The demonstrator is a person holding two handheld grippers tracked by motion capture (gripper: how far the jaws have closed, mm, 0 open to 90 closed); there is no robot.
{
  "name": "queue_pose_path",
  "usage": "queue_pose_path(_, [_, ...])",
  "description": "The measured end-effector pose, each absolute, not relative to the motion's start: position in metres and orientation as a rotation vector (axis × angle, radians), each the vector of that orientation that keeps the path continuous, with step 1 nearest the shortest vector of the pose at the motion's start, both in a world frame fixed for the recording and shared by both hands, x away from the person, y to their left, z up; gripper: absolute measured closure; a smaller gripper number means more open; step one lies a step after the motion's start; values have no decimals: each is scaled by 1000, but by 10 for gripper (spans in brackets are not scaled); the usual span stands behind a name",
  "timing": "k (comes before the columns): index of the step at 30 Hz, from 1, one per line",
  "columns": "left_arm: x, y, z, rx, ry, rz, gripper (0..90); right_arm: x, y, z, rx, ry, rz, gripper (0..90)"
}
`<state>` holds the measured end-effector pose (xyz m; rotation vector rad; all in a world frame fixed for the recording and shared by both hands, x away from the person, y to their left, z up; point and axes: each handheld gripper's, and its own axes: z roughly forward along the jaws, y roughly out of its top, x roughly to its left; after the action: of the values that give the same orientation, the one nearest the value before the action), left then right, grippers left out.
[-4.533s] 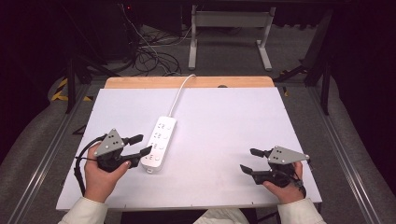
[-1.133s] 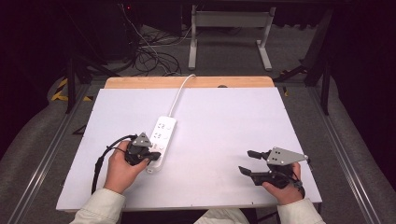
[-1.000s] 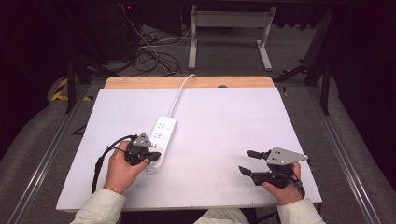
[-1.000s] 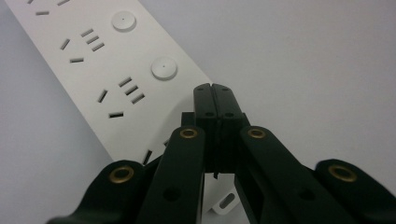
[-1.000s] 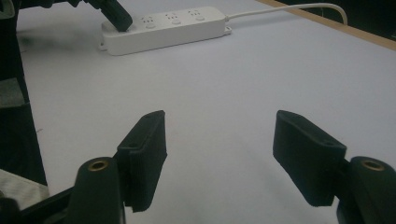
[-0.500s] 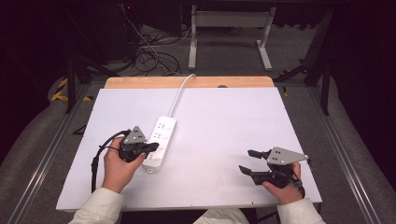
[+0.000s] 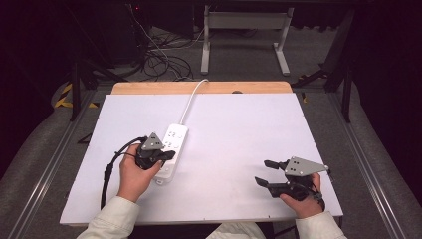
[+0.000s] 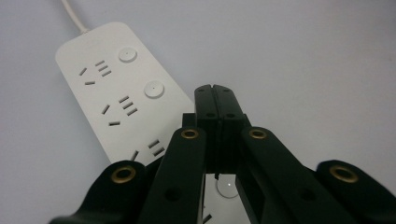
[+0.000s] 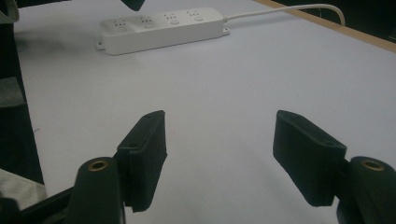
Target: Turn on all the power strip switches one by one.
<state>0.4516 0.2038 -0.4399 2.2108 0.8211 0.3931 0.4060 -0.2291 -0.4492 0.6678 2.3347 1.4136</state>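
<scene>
**Left fingers clenched over the power strip**

My left gripper (image 7: pixel 166 155) hangs over the near end of the long white plastic power strip (image 7: pixel 170 148), its black fingers (image 8: pixel 217 100) pressed flat together with nothing between them. The strip lies on the white tabletop (image 7: pixel 239 134), left of centre, its white cord (image 7: pixel 191 98) running to the far edge. My right gripper (image 7: pixel 266 173) rests well apart at the near right, fingers (image 9: pixel 144 140) spread wide, released.

Lying flat on the white table (image 7: pixel 239 129): white power strip (image 7: pixel 171 149), long axis running away from the near edge, sockets and round buttons facing up, cord (image 7: pixel 191 99) trailing toward the far edge.
</scene>
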Motion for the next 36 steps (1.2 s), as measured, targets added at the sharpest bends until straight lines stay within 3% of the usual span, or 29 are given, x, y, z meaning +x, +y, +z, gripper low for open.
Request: queue_pose_path(36, [467, 205, -459, 2226, 886, 401, 900, 406, -230, -450, 661, 2338, 1409, 354])
